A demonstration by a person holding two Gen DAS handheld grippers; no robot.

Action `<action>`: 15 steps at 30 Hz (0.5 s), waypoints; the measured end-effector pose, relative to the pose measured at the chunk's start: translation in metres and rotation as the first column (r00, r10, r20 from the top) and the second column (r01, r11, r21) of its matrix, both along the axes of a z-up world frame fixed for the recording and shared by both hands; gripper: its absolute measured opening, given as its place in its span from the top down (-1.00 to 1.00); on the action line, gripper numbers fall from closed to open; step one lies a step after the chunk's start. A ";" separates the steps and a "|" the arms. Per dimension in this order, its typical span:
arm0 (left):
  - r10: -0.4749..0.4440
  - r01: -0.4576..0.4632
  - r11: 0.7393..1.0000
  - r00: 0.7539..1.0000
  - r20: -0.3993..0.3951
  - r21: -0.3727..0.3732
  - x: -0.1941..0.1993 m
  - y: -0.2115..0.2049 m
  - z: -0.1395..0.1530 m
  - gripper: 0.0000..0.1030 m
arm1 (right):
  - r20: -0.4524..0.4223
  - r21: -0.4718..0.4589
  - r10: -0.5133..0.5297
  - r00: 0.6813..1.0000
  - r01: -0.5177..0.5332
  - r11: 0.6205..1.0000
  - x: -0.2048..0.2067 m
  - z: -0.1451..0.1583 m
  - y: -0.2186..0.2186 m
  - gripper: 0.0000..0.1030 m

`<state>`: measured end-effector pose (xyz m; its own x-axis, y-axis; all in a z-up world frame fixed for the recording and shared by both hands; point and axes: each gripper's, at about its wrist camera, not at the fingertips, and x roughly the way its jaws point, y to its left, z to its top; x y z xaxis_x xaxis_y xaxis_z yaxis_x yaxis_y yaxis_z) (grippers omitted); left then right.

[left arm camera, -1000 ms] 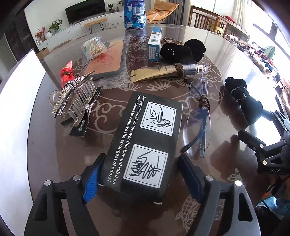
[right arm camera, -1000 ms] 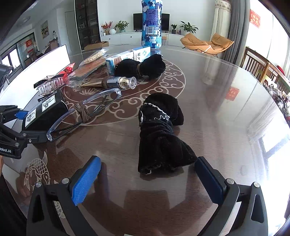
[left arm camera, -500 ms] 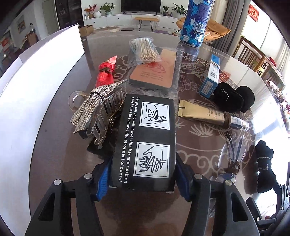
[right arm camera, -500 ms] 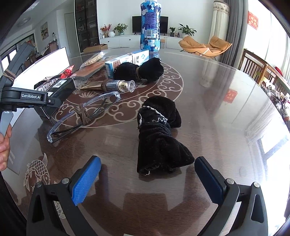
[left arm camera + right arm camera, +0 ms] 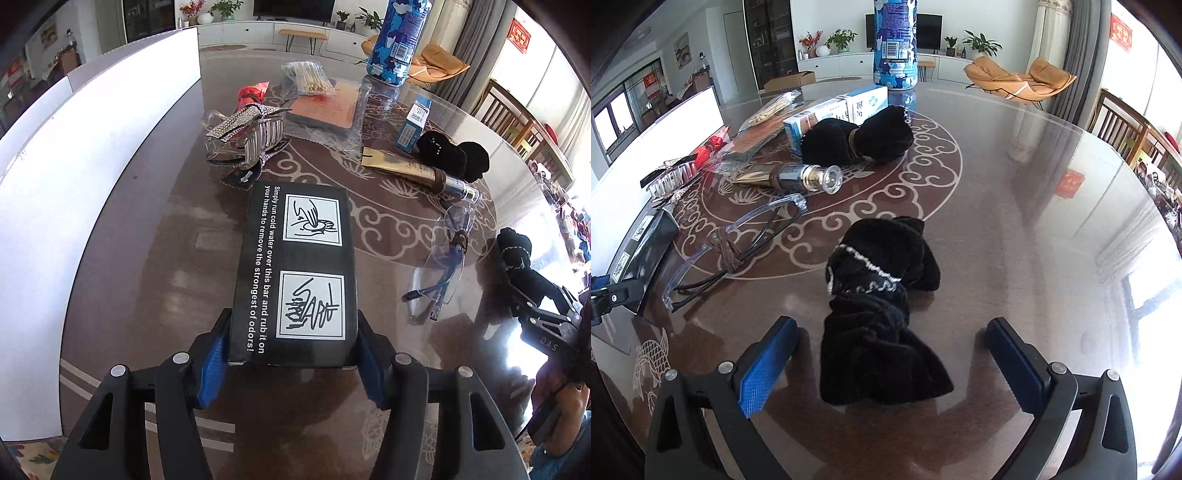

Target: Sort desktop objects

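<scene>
Left wrist view: left gripper [image 5: 291,363] clamped on the near end of the black box [image 5: 295,271], both blue pads against its sides. Hair claw [image 5: 245,138] at 11 o'clock of the box; glasses [image 5: 441,266] at 3 o'clock; gold tube [image 5: 417,173] at 1 o'clock. All on the table [image 5: 147,258].

Right wrist view: right gripper [image 5: 886,369] apart, jaws closing; black scrunchie [image 5: 882,317] lies between them, pads not touching it. Glasses [image 5: 735,247] at 10 o'clock of the scrunchie; bottle [image 5: 895,44] at 12, far edge.
</scene>
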<state>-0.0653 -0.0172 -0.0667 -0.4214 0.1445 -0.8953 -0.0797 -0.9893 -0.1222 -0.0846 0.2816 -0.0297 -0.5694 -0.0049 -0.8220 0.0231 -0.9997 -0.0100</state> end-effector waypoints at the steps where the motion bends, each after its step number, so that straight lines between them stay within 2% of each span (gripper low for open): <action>1: 0.002 -0.002 1.000 1.000 -0.003 0.008 0.000 0.000 0.000 -0.20 | -0.008 0.002 0.006 1.000 -0.006 1.000 -0.006 0.003 0.006 -0.60; 3: 0.010 -0.010 1.000 1.000 -0.003 0.015 -0.002 -0.001 -0.001 -0.30 | -0.009 0.010 0.024 1.000 -0.024 1.000 -0.018 0.006 0.017 -0.20; 5: 0.033 -0.033 0.999 0.999 0.000 0.000 -0.003 -0.004 -0.002 -0.48 | -0.004 0.037 0.018 1.000 -0.018 0.999 -0.029 0.008 0.028 -0.15; 7: 0.050 -0.050 0.999 0.999 -0.002 -0.005 -0.006 -0.007 -0.002 -0.57 | 0.012 0.050 0.017 1.000 -0.018 0.999 -0.042 0.009 0.037 -0.17; 9: 0.055 -0.055 0.998 0.998 -0.008 -0.011 -0.009 -0.007 -0.003 -0.64 | 0.040 0.057 -0.008 0.999 0.006 0.998 -0.049 0.013 0.042 -0.45; 10: 0.055 -0.055 0.998 0.998 -0.012 -0.019 -0.011 -0.006 -0.003 -0.65 | 0.035 0.055 -0.027 0.999 0.025 0.998 -0.047 0.018 0.041 -0.50; 14: 0.065 -0.069 0.994 0.997 -0.040 -0.088 -0.015 -0.001 -0.006 -0.66 | 0.027 -0.091 -0.011 1.000 0.013 0.996 -0.020 0.047 0.014 -0.53; 15: 0.070 -0.074 0.992 0.997 -0.045 -0.105 -0.015 0.001 -0.007 -0.63 | 0.027 -0.131 0.007 1.000 -0.004 0.991 -0.014 0.050 0.001 -0.62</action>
<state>-0.0807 -0.0167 -0.0738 -0.4640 0.0171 -0.8857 -0.0108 -0.9998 -0.0136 -0.0983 0.2830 0.0200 -0.5466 -0.1169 -0.8292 0.0270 -0.9922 0.1220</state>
